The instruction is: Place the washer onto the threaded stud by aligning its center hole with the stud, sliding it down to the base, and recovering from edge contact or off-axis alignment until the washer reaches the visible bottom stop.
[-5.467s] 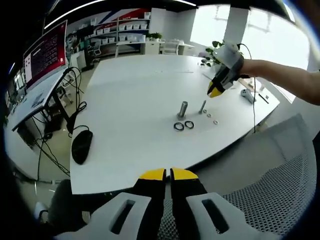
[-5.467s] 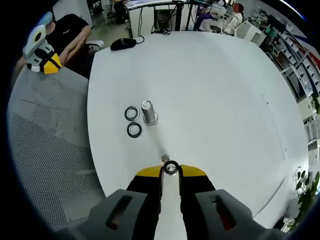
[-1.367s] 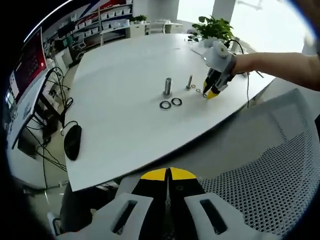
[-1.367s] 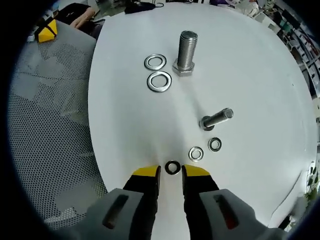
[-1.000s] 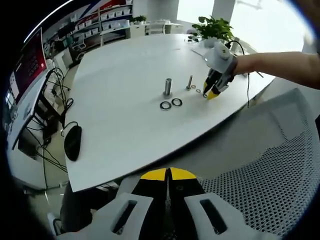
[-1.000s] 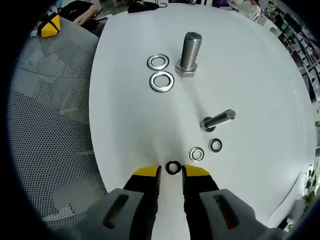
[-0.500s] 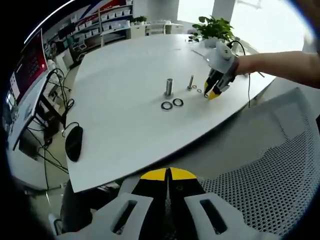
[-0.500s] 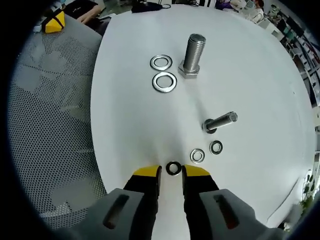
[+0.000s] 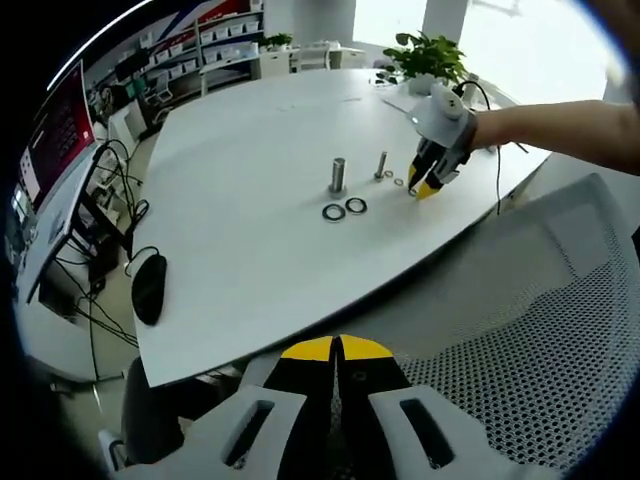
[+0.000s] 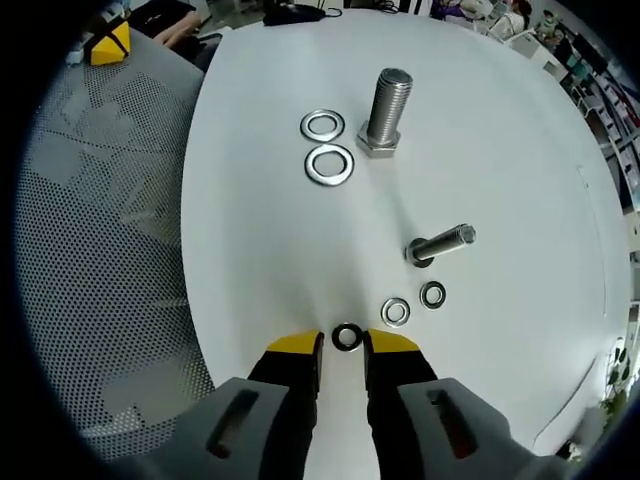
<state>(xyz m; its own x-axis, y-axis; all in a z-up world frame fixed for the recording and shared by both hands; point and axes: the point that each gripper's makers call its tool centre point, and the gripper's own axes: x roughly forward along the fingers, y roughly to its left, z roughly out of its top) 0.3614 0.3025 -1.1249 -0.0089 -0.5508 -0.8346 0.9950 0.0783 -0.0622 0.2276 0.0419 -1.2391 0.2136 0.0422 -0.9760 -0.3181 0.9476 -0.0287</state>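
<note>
While the right tool (image 10: 342,345) hovers low over the white tabletop (image 10: 500,150), its yellow-tipped jaws stand slightly spread with a small dark washer (image 10: 346,336) between the tips; whether the tips actually press on it cannot be told, and the washer seems to lie flat at the tabletop's near edge. Just ahead and to the right of that tool lie two more small washers (image 10: 396,311), side by side. Beyond them the small threaded stud (image 10: 440,244) rises from its head, leaning toward the right in the right gripper view. Farther ahead stands a larger bolt (image 10: 385,111) upright on its hex head, and two large washers (image 10: 330,164) lie just to its left, touching or nearly so. A grey mesh chair (image 10: 100,250) spreads to the left of the tool, beside the tabletop.

In the left gripper view the left tool (image 9: 336,349) is held well back from the tabletop, above the mesh chair, its yellow tips pressed together with nothing between them. Far ahead and to its right, the right tool (image 9: 428,187) shows with a person's forearm (image 9: 560,125) behind it, tips down near the small stud. A black mouse (image 9: 148,289) rests at the tabletop's left edge.
</note>
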